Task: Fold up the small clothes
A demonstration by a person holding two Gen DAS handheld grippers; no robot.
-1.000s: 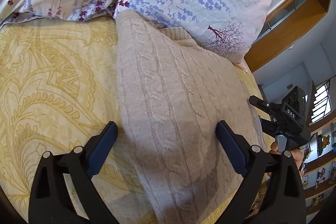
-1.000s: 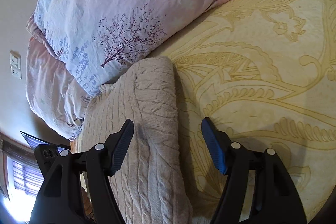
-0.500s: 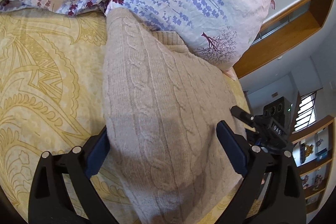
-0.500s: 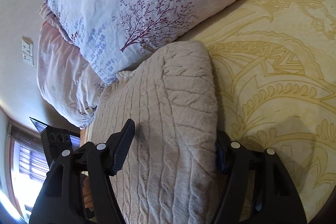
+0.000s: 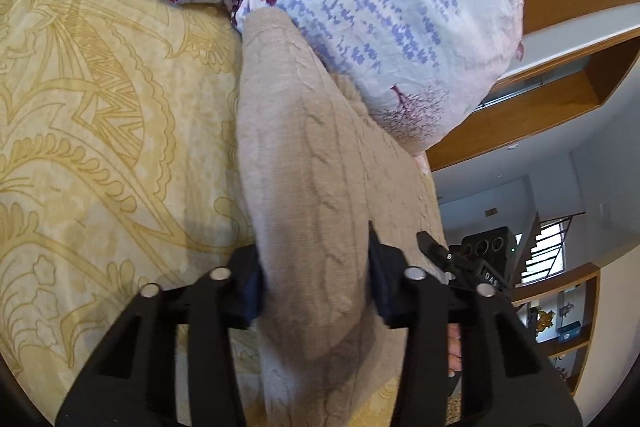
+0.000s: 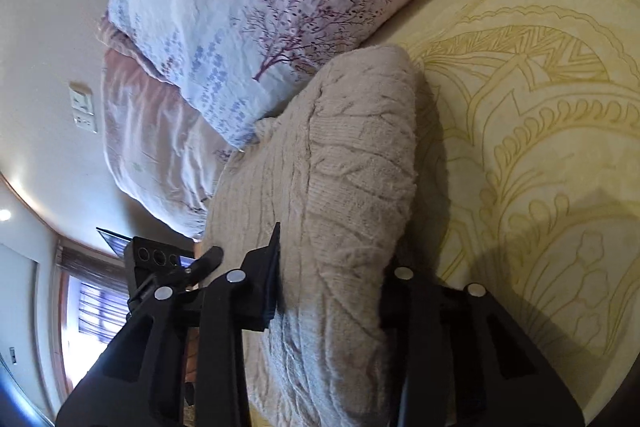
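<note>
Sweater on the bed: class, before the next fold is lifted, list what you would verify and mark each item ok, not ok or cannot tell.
1. Left gripper closed on the sweater: ok, knit is bunched between its fingers.
2. Right gripper closed on the sweater: ok, a thick fold sits between its fingers.
3. Each grip catches all folded layers: cannot tell, the undersides are hidden.
4. Far end of the sweater free of the pillow: not ok, it lies against the pillow.
5. Bedsheet left out of either grip: cannot tell, the lower fingers are covered.
6. Bedsheet beside the sweater free for laying it down: ok in both views.
</note>
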